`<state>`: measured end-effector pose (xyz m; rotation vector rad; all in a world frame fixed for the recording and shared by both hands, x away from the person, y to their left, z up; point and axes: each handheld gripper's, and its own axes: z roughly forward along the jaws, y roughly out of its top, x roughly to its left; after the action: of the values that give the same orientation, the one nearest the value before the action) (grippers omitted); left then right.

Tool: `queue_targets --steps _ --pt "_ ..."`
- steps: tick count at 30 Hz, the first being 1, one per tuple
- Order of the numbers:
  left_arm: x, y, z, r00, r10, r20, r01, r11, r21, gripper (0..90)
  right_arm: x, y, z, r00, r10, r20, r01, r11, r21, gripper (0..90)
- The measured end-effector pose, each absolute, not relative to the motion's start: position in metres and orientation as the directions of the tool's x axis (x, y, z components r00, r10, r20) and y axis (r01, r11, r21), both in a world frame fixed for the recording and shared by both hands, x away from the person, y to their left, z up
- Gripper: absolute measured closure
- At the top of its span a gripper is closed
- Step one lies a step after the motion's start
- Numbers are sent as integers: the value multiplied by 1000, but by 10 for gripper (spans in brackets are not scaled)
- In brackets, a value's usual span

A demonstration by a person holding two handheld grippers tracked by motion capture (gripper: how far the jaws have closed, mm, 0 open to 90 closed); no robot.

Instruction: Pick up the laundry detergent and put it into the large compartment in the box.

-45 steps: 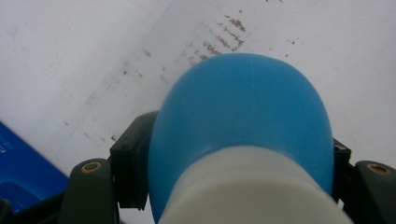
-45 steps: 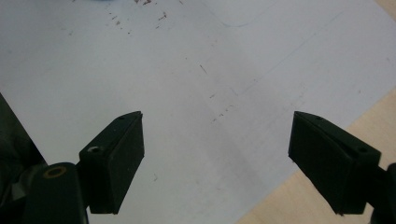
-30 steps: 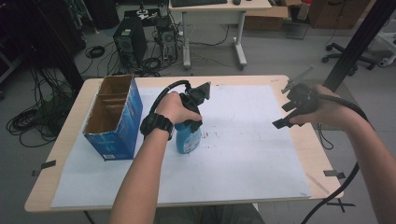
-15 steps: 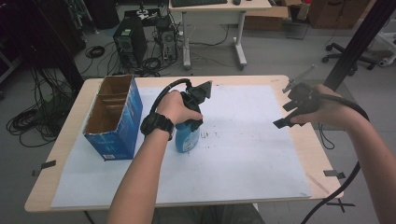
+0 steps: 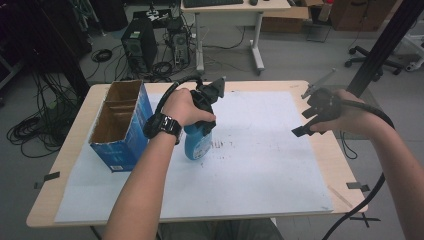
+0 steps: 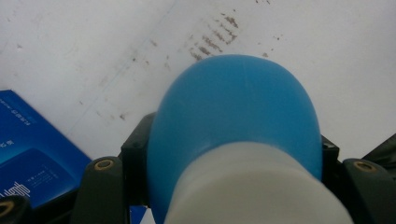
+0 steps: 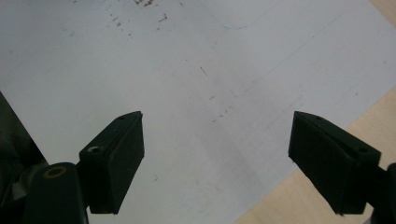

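A blue bottle [image 5: 198,145] with a white neck stands upright on the white paper sheet [image 5: 260,170], just right of a blue cardboard box [image 5: 120,131] with an open top. My left gripper [image 5: 201,126] comes down from above and is shut on the bottle's upper part. In the left gripper view the bottle [image 6: 238,112] sits between the two black jaws of my left gripper [image 6: 231,156], with the box [image 6: 32,154] at the lower left. My right gripper [image 5: 306,114] hovers over the sheet's right edge. Its jaws stand wide apart in the right gripper view, where the right gripper [image 7: 217,156] has nothing between them.
The sheet covers most of the wooden table [image 5: 320,150]. Dark smudges [image 5: 220,145] mark the paper beside the bottle. Beyond the table's far edge are a computer tower [image 5: 136,47], cables on the floor and a white desk [image 5: 235,10].
My left hand has risen a little with the bottle in its grip. The right hand has stayed where it was.
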<state>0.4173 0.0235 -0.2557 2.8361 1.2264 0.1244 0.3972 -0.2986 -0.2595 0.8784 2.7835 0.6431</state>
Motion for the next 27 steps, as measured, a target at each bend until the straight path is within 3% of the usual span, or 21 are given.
queue_targets --steps 27 --pt "415 22 -222 670 740 53 737 -673 63 378 394 -298 -254 -824 567 -16 502 742 445 185"
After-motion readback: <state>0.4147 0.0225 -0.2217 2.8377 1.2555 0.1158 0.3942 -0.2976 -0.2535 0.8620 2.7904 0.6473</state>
